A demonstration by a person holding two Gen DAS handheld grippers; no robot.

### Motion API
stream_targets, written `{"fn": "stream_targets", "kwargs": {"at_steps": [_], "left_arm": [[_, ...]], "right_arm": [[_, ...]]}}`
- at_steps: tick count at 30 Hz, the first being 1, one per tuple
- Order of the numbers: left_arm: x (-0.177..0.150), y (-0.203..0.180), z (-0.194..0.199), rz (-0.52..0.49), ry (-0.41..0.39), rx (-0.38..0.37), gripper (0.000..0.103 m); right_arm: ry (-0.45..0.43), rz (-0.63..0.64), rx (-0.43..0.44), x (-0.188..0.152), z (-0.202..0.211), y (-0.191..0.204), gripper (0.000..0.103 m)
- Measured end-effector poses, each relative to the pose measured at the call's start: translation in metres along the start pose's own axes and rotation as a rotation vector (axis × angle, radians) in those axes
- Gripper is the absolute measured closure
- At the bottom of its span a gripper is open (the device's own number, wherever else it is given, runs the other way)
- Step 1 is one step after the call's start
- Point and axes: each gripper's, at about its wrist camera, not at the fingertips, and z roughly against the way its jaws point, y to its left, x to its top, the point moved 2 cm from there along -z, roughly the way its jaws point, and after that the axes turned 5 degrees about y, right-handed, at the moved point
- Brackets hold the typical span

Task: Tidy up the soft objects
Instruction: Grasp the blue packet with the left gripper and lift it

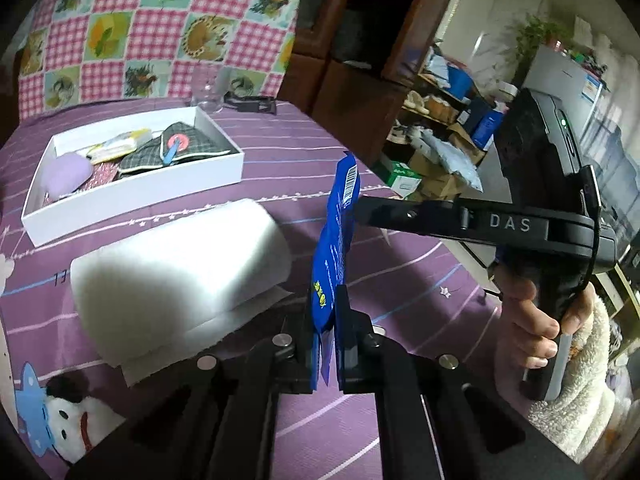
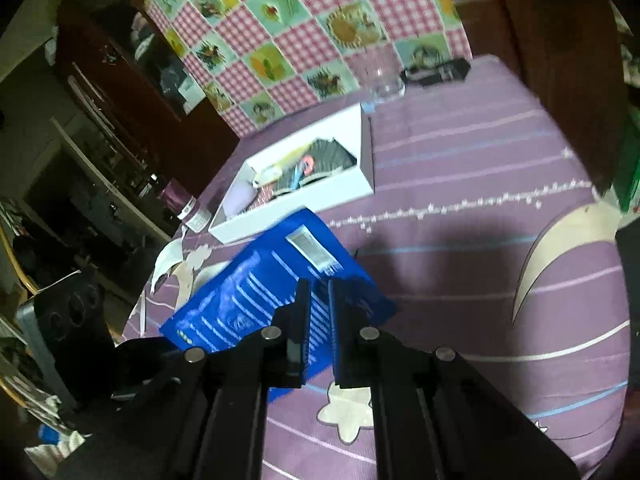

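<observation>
blue packet is pinched at opposite ends by both closed grippers, left and right, lower centre; white box is seen upper left.

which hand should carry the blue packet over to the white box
Probably left. The left gripper clamps the blue packet at its lower end. The right gripper only pinches the far edge. The white box lies ahead on the left's side.

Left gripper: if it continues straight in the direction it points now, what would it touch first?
The left gripper, shut on the blue packet, points past it at the right gripper holding the packet's far end. That would probably come first; beyond lies the purple bedcover. Depth is uncertain.
</observation>
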Motion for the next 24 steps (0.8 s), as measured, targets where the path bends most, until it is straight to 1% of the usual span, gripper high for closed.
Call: {"fn": "stream_targets", "kwargs": {"at_steps": [6,9,12,13,17,20,24], "left_arm": [[0.002,-0.005,0.007,-0.042,-0.045,0.065,0.099],[0.004,-0.008,0.014,-0.073,-0.086,0.11,0.099],[0.007,-0.013,0.026,-0.099,-0.138,0.143,0.099],[0.009,-0.015,0.03,-0.109,-0.157,0.165,0.099],[0.015,-0.014,0.042,-0.103,-0.181,0.182,0.099],[0.023,-0.015,0.052,-0.102,-0.198,0.213,0.099],[0.034,-0.01,0.068,-0.072,-0.232,0.252,0.099]], "right_arm": [[-0.079,0.087,-0.084,-0.002,0.01,0.02,0.093],[-0.113,0.136,-0.128,-0.002,0.011,0.029,0.093],[-0.126,0.152,-0.143,0.0,0.009,0.036,0.093],[-0.126,0.152,-0.151,0.001,0.008,0.038,0.093],[-0.104,0.163,-0.176,0.009,0.008,0.055,0.093],[-0.096,0.175,-0.19,0.017,0.011,0.067,0.093],[-0.083,0.163,-0.171,0.03,0.007,0.078,0.093]]}}
